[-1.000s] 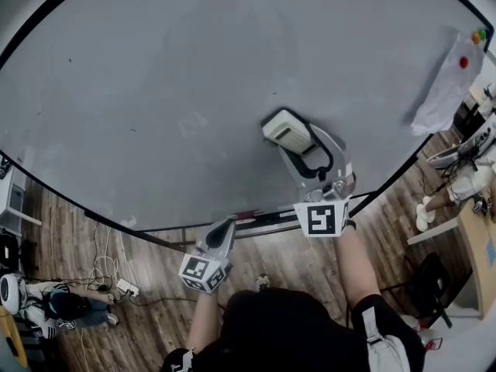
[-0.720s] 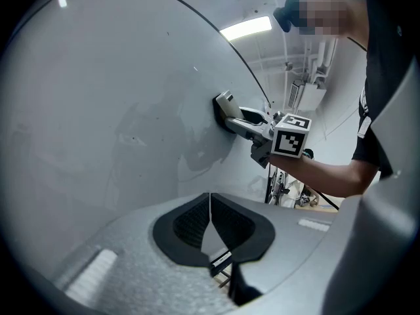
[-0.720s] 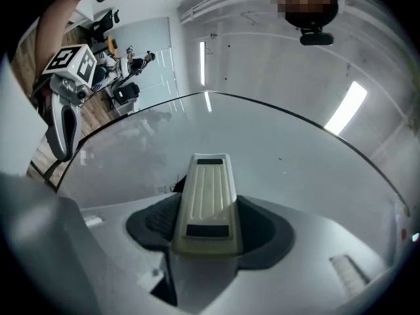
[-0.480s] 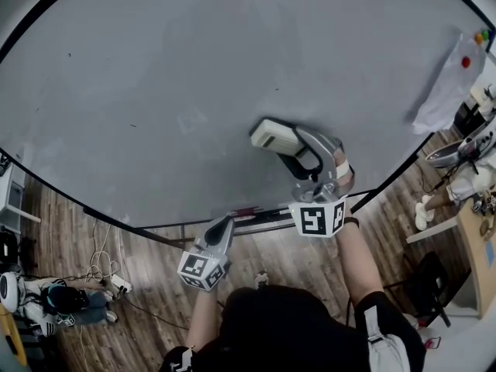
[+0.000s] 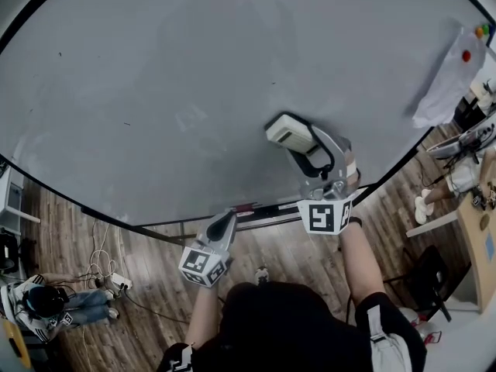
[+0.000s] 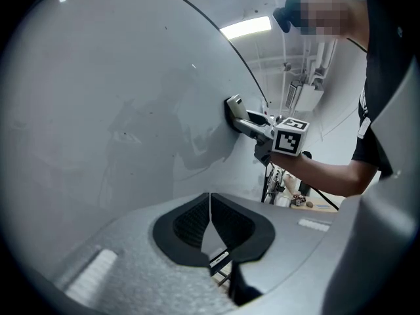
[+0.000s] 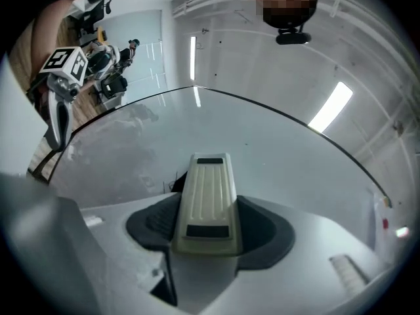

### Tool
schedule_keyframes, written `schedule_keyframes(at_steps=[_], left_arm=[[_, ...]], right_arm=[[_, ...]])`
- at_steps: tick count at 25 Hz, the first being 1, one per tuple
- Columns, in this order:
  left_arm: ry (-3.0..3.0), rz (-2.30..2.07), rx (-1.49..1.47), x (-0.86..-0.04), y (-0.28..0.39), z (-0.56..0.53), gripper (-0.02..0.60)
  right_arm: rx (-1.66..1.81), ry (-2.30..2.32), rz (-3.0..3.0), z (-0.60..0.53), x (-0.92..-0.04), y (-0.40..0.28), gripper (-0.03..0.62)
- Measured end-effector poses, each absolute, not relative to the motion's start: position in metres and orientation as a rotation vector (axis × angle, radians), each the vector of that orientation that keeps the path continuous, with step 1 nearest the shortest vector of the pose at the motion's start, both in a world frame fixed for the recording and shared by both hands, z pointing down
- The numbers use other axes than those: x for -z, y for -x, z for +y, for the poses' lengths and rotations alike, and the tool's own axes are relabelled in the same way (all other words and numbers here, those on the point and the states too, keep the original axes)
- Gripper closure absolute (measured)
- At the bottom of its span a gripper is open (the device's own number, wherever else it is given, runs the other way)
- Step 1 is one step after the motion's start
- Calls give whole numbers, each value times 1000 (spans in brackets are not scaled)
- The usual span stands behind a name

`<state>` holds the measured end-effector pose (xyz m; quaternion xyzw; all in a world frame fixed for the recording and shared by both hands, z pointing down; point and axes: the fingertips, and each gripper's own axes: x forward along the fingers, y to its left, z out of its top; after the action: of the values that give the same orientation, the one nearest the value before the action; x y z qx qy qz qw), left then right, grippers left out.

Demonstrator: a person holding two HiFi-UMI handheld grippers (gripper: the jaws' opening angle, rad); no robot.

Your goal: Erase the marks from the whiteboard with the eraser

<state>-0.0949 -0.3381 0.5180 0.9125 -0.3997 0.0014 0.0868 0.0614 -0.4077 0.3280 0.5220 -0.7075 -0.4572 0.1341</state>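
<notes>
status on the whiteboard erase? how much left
Done: most of the whiteboard looks clean grey. In hand: the right claw is shut on the eraser, held against the board near its lower middle. Left: a faint smudge to the left of the eraser and a few dark specks further left. The left claw is shut, empty, low by the board's bottom edge.

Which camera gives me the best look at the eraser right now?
Right gripper view: the eraser fills the centre, ribbed back facing the camera, clamped in the right hand-held gripper. The head view shows it small against the whiteboard; the left gripper view, distant and edge-on.
</notes>
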Motion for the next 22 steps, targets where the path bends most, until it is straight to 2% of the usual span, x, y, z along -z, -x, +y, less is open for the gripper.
schedule_keyframes(at_steps=[5, 9, 18, 22], left_arm=[[-2711, -1172, -16, -526, 91, -339, 563], [-2706, -1172, -14, -527, 93, -339, 563], [-2714, -1178, 4, -522, 100, -345, 563], [-2723, -1170, 11, -520, 100, -348, 563]], right_arm=[[1335, -1322, -2032, -407, -382, -27, 341], [1363, -1288, -2001, -407, -384, -24, 341], [1394, -1555, -2135, -409, -276, -75, 341], [1297, -1714, -2187, -411, -257, -92, 341]])
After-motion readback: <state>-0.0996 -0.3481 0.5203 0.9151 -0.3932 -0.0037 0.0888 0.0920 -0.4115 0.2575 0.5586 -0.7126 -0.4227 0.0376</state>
